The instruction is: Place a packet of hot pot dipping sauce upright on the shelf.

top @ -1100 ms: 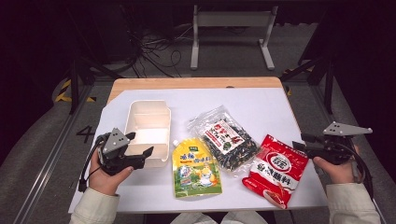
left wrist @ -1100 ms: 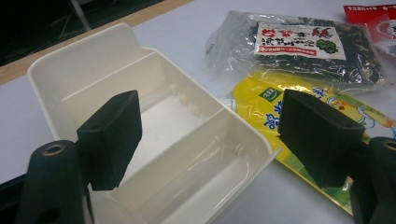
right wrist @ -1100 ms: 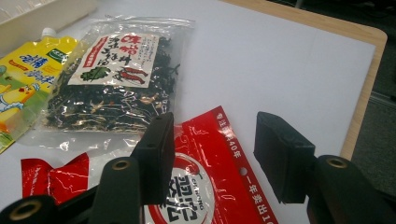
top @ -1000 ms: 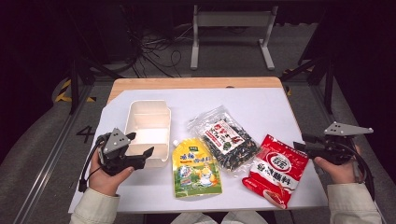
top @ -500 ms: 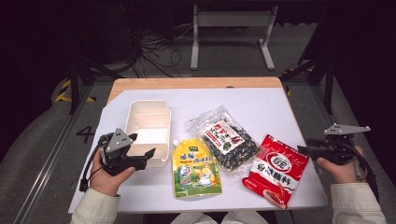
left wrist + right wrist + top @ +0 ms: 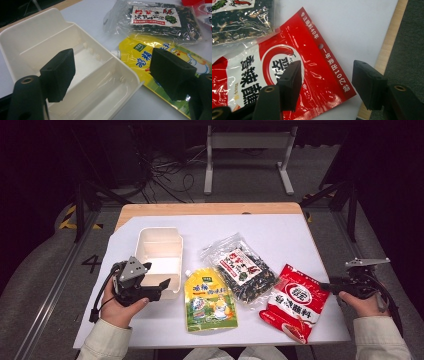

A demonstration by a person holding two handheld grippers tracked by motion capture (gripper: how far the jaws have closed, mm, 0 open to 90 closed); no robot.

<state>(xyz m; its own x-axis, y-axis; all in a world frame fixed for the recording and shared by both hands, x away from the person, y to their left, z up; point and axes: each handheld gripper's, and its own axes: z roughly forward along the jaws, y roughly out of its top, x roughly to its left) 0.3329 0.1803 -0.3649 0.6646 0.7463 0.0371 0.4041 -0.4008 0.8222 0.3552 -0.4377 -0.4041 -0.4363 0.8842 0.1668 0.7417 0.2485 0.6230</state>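
Right tool (image 6: 326, 285): jaws apart and just now opening wider, nothing between them; it sits at the right edge of the table (image 6: 280, 232), its tips aimed at the near corner of the red packet (image 6: 294, 301).
Right tool, own view: one jaw hangs over the red packet (image 6: 287, 72), the other over bare table near the wooden edge, so the packet's corner lies between them but is not pinched.
Left tool (image 6: 164, 283): jaws apart, empty, resting at the near end of the white box (image 6: 159, 254); its own view looks along the box's (image 6: 75, 75) compartments.
Red packet, place: flat on the table at the right, its upper left edge just beside the clear bag of dark dried food (image 6: 240, 267).
Other items: yellow spouted pouch (image 6: 209, 300) lies between the box and the clear bag.
Likely step: closing in to grip the red packet by its sealed edge.
Risk, slip: the film is glossy and flat; jaws shutting on the thin corner alone could slide off or lift only a flap.
Risk, miss: with one jaw over bare table, shutting too high would catch nothing.
Risk, drag: pushing the packet sideways could shove the clear bag.
Risk, edge: the packet lies near the table's edge and could be nudged off.
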